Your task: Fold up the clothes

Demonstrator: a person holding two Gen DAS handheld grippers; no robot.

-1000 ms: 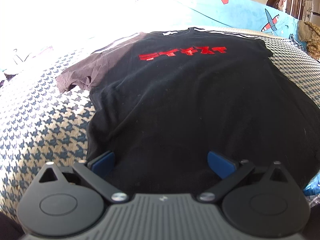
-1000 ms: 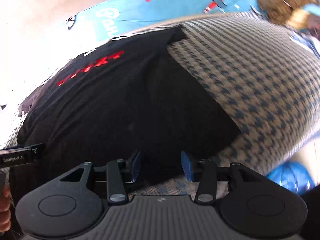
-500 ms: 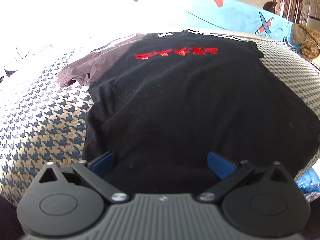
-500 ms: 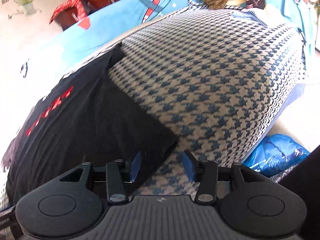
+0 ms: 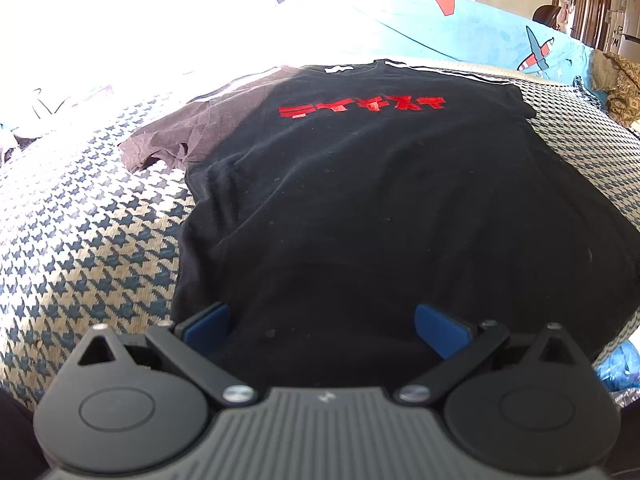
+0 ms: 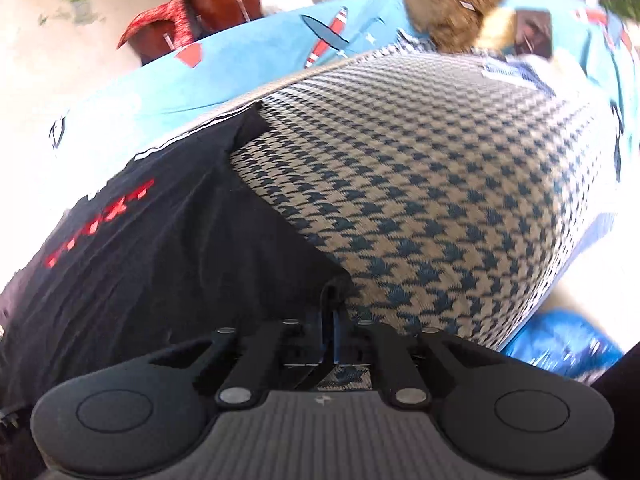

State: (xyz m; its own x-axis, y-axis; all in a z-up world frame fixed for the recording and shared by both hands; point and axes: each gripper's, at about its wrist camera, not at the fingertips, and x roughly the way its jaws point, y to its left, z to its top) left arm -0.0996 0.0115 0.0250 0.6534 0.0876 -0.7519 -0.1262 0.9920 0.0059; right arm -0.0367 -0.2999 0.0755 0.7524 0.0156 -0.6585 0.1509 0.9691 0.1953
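A black T-shirt [image 5: 360,208] with red lettering lies flat, front up, on a houndstooth-covered surface [image 5: 88,232]. Its left sleeve spreads out to the left; its right side looks folded in. My left gripper [image 5: 322,326] is open over the shirt's bottom hem, the blue pads wide apart and nothing between them. In the right wrist view the same T-shirt [image 6: 152,248] fills the left side. My right gripper [image 6: 329,332] is shut on the shirt's bottom right corner, and the black cloth rises between its pads.
A light blue sheet [image 5: 460,36] with aeroplane prints lies beyond the shirt. A brown patterned bundle [image 6: 452,4] sits at the far right. A blue plastic bag [image 6: 560,348] lies below the cover's right edge. Bare houndstooth cover [image 6: 440,184] stretches right of the shirt.
My right gripper swung right to the shirt's bottom right corner and shut on it. The left gripper drew slightly back and stays open.
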